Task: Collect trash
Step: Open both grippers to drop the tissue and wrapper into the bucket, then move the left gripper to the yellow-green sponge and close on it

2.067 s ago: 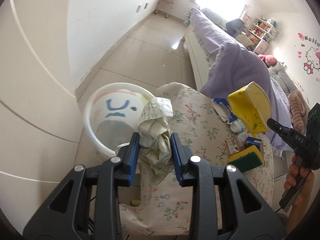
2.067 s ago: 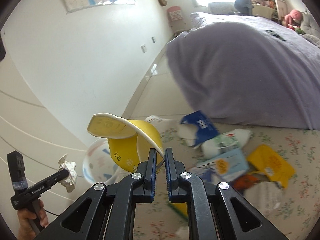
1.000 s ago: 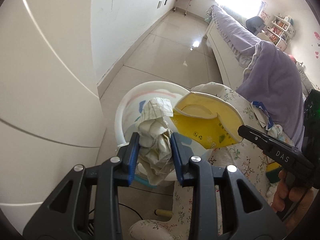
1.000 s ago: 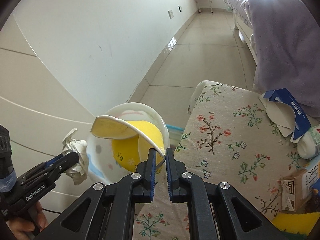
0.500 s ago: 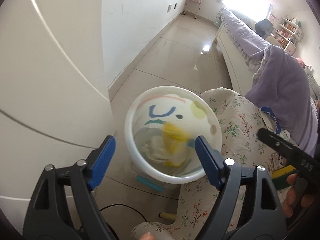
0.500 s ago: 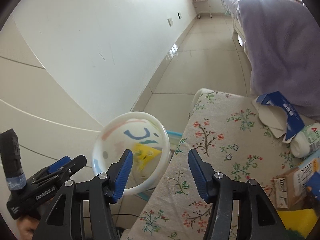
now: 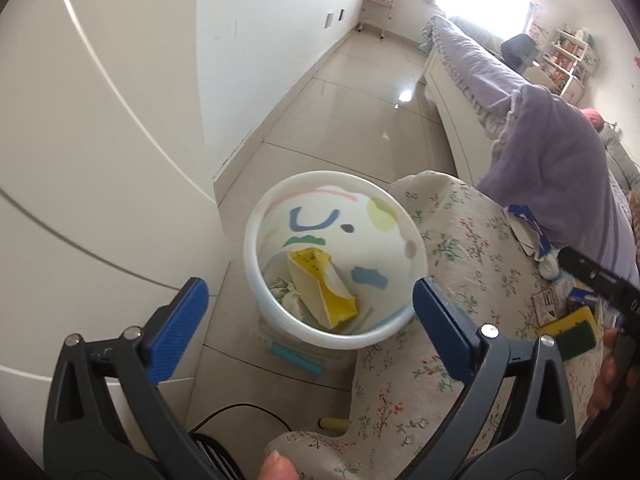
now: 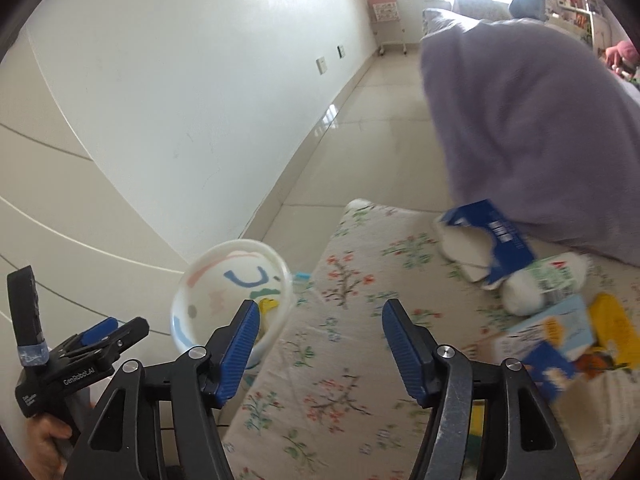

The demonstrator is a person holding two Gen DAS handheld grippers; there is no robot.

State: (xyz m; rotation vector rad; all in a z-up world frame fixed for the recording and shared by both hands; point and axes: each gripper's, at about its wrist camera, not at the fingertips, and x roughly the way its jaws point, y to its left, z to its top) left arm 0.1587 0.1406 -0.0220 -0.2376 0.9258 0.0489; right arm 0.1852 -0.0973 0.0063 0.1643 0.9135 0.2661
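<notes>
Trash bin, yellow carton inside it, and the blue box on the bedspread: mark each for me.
Trash bin (image 7: 256, 280), left wrist view, near-left rim.
Yellow carton (image 7: 320, 284), left wrist view, middle of its yellow face.
Blue box (image 8: 506, 236), right wrist view, printed blue panel.

My left gripper (image 7: 306, 322) has just opened wide, empty; its crumpled paper wad (image 7: 289, 294) and my right gripper's (image 8: 320, 344) folded yellow carton (image 7: 322, 288) now lie inside the white plastic bin (image 7: 256, 240).
</notes>
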